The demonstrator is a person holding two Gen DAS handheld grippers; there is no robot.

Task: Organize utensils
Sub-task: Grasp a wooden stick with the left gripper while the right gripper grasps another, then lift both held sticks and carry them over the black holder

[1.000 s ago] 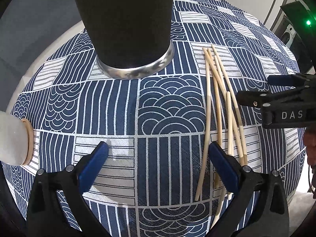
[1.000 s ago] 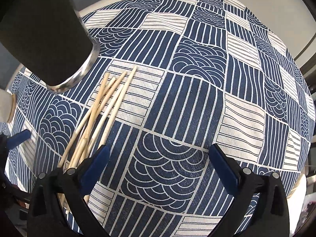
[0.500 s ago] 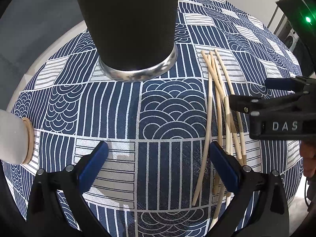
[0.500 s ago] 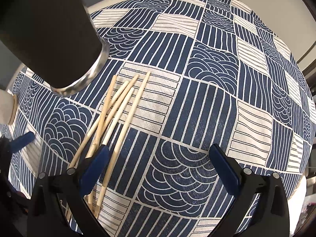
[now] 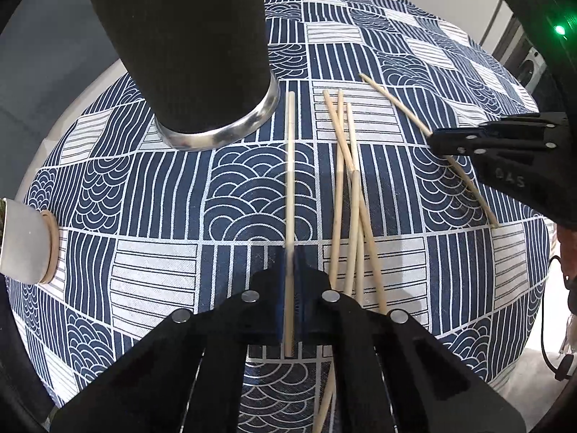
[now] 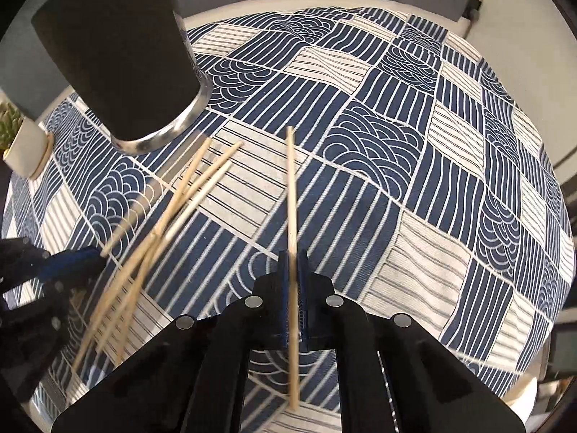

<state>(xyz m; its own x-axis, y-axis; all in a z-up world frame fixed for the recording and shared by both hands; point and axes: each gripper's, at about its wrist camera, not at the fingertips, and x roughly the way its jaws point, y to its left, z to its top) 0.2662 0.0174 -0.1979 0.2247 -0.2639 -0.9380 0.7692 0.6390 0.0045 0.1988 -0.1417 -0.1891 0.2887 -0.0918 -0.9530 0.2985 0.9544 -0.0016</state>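
Observation:
My left gripper (image 5: 290,281) is shut on one wooden chopstick (image 5: 289,180) that points toward the tall black cup with a silver base (image 5: 194,54). My right gripper (image 6: 293,281) is shut on another chopstick (image 6: 291,195), lifted off the cloth; it also shows at the right of the left wrist view (image 5: 468,140). Several loose chopsticks (image 5: 349,195) lie in a crossed pile on the blue patterned tablecloth (image 5: 162,187), right of my left gripper. In the right wrist view the pile (image 6: 151,231) lies to the left, below the black cup (image 6: 119,50).
A small white pot with a wooden base (image 5: 29,245) lies at the left table edge; in the right wrist view it (image 6: 27,144) holds a green plant. The round table's rim (image 6: 274,3) runs along the far side. Dark equipment with a green light (image 5: 559,30) stands at the far right.
Both grippers went from open to shut, each on one chopstick. The pile has been disturbed and spread, and the right gripper's chopstick has been pulled away from the pile.

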